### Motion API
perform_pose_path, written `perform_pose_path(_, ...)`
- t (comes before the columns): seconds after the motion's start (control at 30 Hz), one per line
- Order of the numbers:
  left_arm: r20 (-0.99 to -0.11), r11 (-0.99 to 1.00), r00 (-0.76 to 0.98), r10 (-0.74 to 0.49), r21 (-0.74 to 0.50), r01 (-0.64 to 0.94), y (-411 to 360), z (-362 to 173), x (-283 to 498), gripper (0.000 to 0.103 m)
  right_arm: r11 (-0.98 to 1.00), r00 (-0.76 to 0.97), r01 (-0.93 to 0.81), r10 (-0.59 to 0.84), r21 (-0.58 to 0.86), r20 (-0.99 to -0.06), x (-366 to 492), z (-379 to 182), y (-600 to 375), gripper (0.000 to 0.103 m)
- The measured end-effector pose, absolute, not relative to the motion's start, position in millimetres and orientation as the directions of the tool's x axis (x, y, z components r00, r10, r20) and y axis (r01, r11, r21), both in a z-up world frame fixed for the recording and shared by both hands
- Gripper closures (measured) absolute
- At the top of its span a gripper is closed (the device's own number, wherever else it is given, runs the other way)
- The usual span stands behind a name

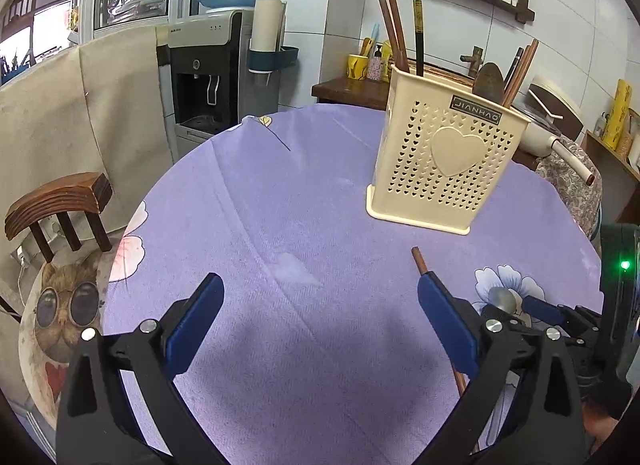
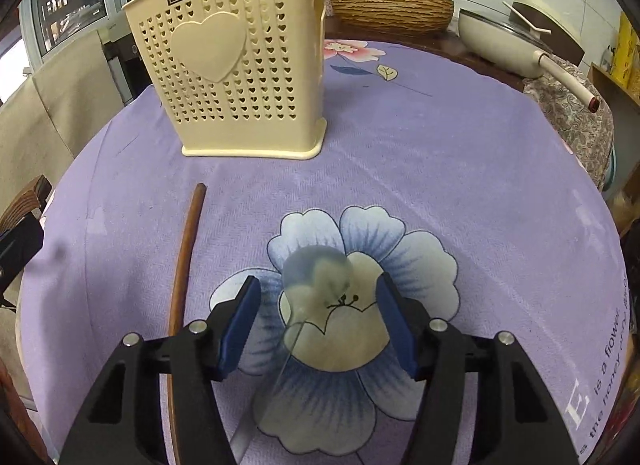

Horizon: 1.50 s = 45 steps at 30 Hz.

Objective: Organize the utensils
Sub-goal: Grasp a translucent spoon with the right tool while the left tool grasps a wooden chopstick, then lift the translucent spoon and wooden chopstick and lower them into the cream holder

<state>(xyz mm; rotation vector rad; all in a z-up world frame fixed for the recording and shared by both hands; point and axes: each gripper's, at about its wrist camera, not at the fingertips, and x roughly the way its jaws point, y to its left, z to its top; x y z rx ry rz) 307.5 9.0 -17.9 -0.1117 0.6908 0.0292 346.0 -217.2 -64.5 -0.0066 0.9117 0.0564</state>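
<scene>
**Spoon lies lengthwise between the right jaws**

The metal spoon (image 2: 316, 277) rests on the purple tablecloth (image 2: 440, 153), bowl pointing away toward the cream utensil holder (image 2: 232, 65), handle running back under the right gripper (image 2: 318, 321). Its long axis lies along the fingers, which stand apart on either side of it, not touching. That hand is plainly the nearer one. The left gripper (image 1: 320, 329) hangs wide open over bare cloth, with the brown chopstick (image 1: 420, 259) passing under its right finger, also pointing toward the holder.
</scene>
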Motion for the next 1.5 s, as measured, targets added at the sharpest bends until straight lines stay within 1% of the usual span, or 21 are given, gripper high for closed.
perform_pose_path(0.07, -0.643, 0.993, 0.766, -0.011, -0.095, -0.065, 9, -19, 307, 0.007, 0.999, 0.615, -0.052, 0.041, 0.012, -0.787, 348, -64, -215, 0.048)
perform_pose_path(0.17, -0.646, 0.993, 0.763, -0.014, -0.100, -0.067, 9, -20, 306, 0.007, 0.998, 0.617, -0.056, 0.041, 0.009, -0.786, 353, -63, -213, 0.057)
perform_pose_path(0.2, -0.649, 0.993, 0.761, -0.014, -0.098, -0.065, 9, -21, 306, 0.007, 0.998, 0.617, -0.063, 0.046, 0.010, -0.786, 354, -62, -212, 0.064)
perform_pose_path(0.23, -0.652, 0.993, 0.758, -0.014, -0.096, -0.065, 9, -21, 306, 0.007, 0.998, 0.617, -0.069, 0.051, 0.010, -0.785, 355, -62, -211, 0.067)
perform_pose_path(0.33, -0.662, 0.993, 0.750, -0.021, -0.101, -0.061, 8, -24, 307, 0.007, 0.997, 0.619, -0.075, 0.058, 0.014, -0.783, 355, -62, -212, 0.067)
perform_pose_path(0.43, -0.672, 0.995, 0.740, -0.032, -0.095, -0.044, 2, -26, 309, 0.007, 0.996, 0.617, -0.076, 0.084, 0.048, -0.782, 354, -61, -216, 0.067)
perform_pose_path(0.6, -0.711, 0.994, 0.698, -0.088, -0.106, 0.017, -13, -32, 317, 0.007, 0.995, 0.633, -0.057, 0.104, 0.088, -0.767, 348, -53, -231, 0.067)
perform_pose_path(0.63, -0.717, 0.992, 0.688, -0.112, -0.122, 0.034, -17, -33, 319, 0.010, 0.995, 0.642, -0.052, 0.099, 0.086, -0.760, 345, -50, -234, 0.067)
perform_pose_path(0.67, -0.721, 0.990, 0.682, -0.126, -0.131, 0.045, -21, -34, 322, 0.016, 0.996, 0.655, -0.043, 0.091, 0.082, -0.751, 342, -47, -238, 0.067)
perform_pose_path(0.7, -0.729, 0.990, 0.671, -0.136, -0.132, 0.057, -27, -35, 326, 0.019, 0.996, 0.664, -0.037, 0.084, 0.080, -0.743, 339, -44, -242, 0.067)
perform_pose_path(0.77, -0.743, 0.989, 0.654, -0.144, -0.123, 0.077, -39, -37, 334, 0.032, 0.996, 0.675, -0.028, 0.079, 0.081, -0.733, 335, -40, -248, 0.067)
perform_pose_path(0.8, -0.752, 0.989, 0.642, -0.147, -0.116, 0.091, -47, -39, 339, 0.036, 0.996, 0.680, -0.023, 0.078, 0.084, -0.729, 332, -39, -251, 0.067)
perform_pose_path(0.83, -0.760, 0.989, 0.633, -0.149, -0.110, 0.101, -54, -41, 344, 0.041, 0.996, 0.685, -0.020, 0.074, 0.083, -0.725, 330, -37, -254, 0.067)
perform_pose_path(0.9, -0.776, 0.990, 0.615, -0.139, -0.086, 0.115, -68, -46, 355, 0.047, 0.997, 0.695, -0.010, 0.059, 0.072, -0.716, 327, -36, -259, 0.067)
perform_pose_path(0.97, -0.792, 0.991, 0.597, -0.129, -0.075, 0.115, -78, -52, 365, 0.058, 0.998, 0.702, 0.000, 0.050, 0.070, -0.711, 323, -35, -267, 0.067)
perform_pose_path(1.0, -0.798, 0.991, 0.589, -0.125, -0.072, 0.112, -81, -55, 368, 0.060, 0.997, 0.701, 0.004, 0.052, 0.077, -0.711, 323, -36, -270, 0.067)
perform_pose_path(1.07, -0.813, 0.992, 0.570, -0.121, -0.072, 0.107, -85, -61, 373, 0.068, 0.996, 0.700, 0.004, 0.061, 0.089, -0.712, 322, -37, -275, 0.067)
perform_pose_path(1.23, -0.808, 0.993, 0.581, -0.105, -0.054, 0.103, -92, -64, 377, 0.072, 0.995, 0.701, -0.005, 0.076, 0.101, -0.709, 322, -37, -279, 0.067)
perform_pose_path(1.43, -0.808, 0.995, 0.583, -0.085, -0.042, 0.086, -90, -64, 388, 0.086, 0.994, 0.703, -0.015, 0.089, 0.110, -0.705, 319, -38, -279, 0.067)
perform_pose_path(1.5, -0.808, 0.996, 0.583, -0.084, -0.043, 0.084, -90, -64, 391, 0.087, 0.994, 0.704, -0.015, 0.090, 0.112, -0.705, 319, -38, -279, 0.067)
